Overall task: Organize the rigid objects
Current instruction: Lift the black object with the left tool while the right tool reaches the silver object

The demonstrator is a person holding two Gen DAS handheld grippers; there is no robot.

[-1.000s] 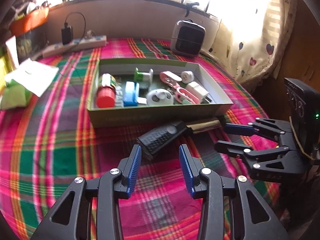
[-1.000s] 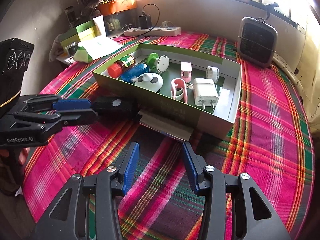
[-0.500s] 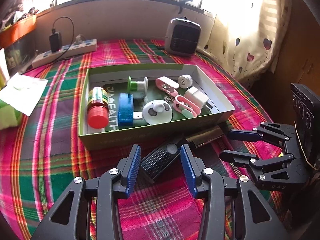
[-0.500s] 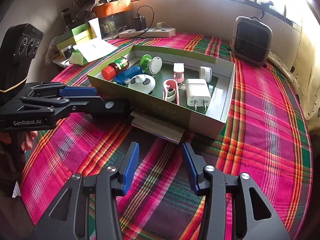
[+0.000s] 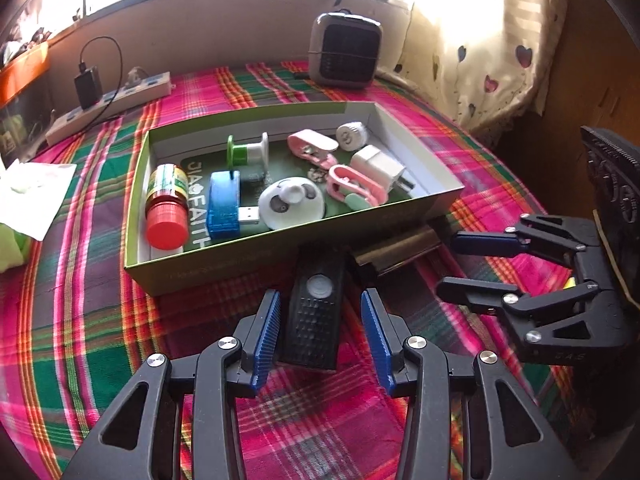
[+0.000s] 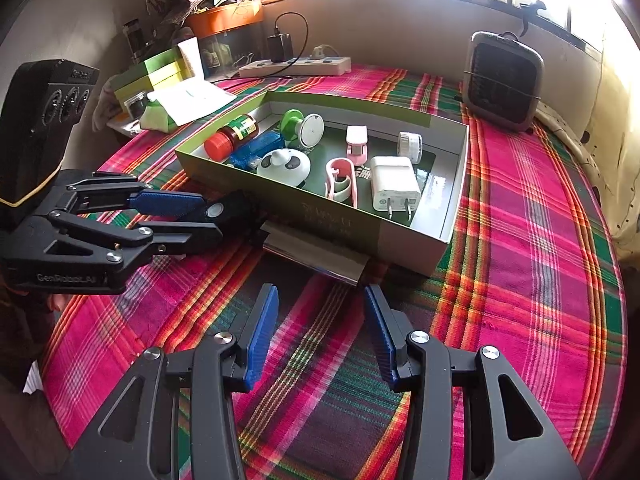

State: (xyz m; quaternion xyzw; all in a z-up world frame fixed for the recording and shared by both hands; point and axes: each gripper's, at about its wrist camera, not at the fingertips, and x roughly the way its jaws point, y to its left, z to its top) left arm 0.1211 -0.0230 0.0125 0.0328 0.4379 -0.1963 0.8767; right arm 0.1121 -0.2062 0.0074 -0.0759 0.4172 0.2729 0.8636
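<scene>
Left wrist view. At the lower centre we see the left gripper [image 5: 318,326] released, its blue pads either side of the black device [image 5: 315,316] without pressing it; a gap shows at the right pad [image 5: 374,340], and we cannot tell whether the left pad touches. The device lies flat on the plaid cloth [image 5: 80,320], its far end just at the near wall of the green box [image 5: 280,246]. A dark metallic bar [image 5: 396,250] lies along that same wall, to the right of the device. Inside the box, from left to right, we see a red-capped bottle [image 5: 167,206], a blue USB stick [image 5: 225,205], a green-and-white spool [image 5: 248,154], a panda-faced round item [image 5: 291,203], two pink clips [image 5: 352,190], a white charger [image 5: 378,168] and a small white cap [image 5: 351,135]. The right gripper [image 5: 456,266] enters at the right edge, also released, holding nothing. A heater [image 5: 346,54] stands at the upper centre, a power strip [image 5: 108,104] at the upper left.

Right wrist view. The right gripper [image 6: 318,320] stands open at the lower centre over bare cloth, the metallic bar [image 6: 316,254] just beyond its tips. At the left, the left gripper [image 6: 200,218] straddles the black device [image 6: 224,210] beside the box [image 6: 400,240]
</scene>
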